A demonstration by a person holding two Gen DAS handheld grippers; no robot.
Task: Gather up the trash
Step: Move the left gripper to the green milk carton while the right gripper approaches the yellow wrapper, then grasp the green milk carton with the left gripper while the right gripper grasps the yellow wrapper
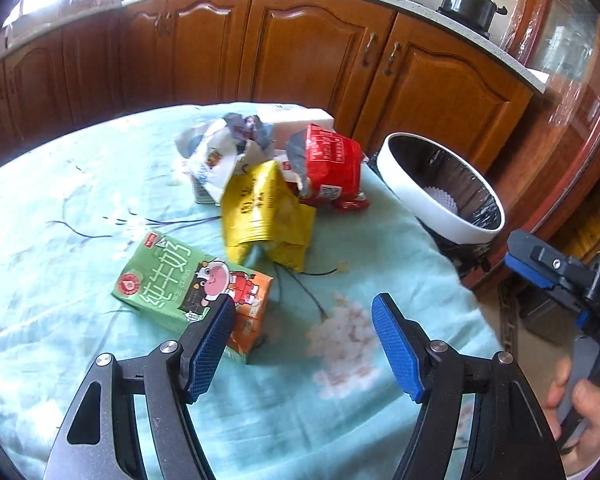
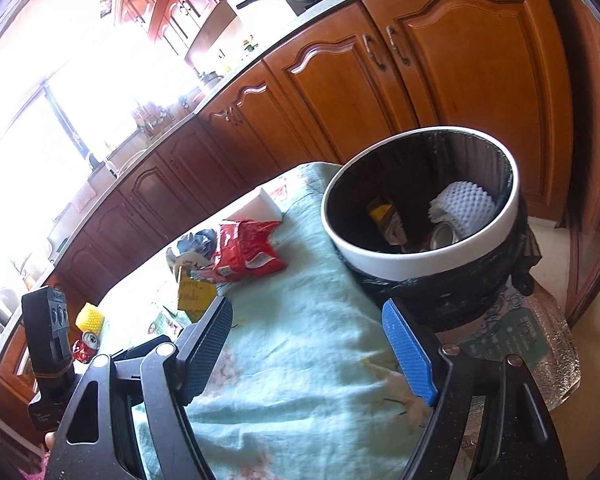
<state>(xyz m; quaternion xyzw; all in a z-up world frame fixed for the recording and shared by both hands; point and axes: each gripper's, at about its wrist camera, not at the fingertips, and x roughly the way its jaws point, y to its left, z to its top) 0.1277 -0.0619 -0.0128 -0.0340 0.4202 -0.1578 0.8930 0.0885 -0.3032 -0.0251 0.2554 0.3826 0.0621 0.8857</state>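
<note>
Nearby, crumpled red wrapper (image 1: 330,164) (torn)

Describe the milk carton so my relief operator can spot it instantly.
On the table's pale green floral cloth, look nearest the left gripper, in front of the wrapper pile. The flat green cardboard milk carton lies on its side, alone. Unlike the crumpled yellow foil bag, it is boxy, with a cartoon cow.
</note>
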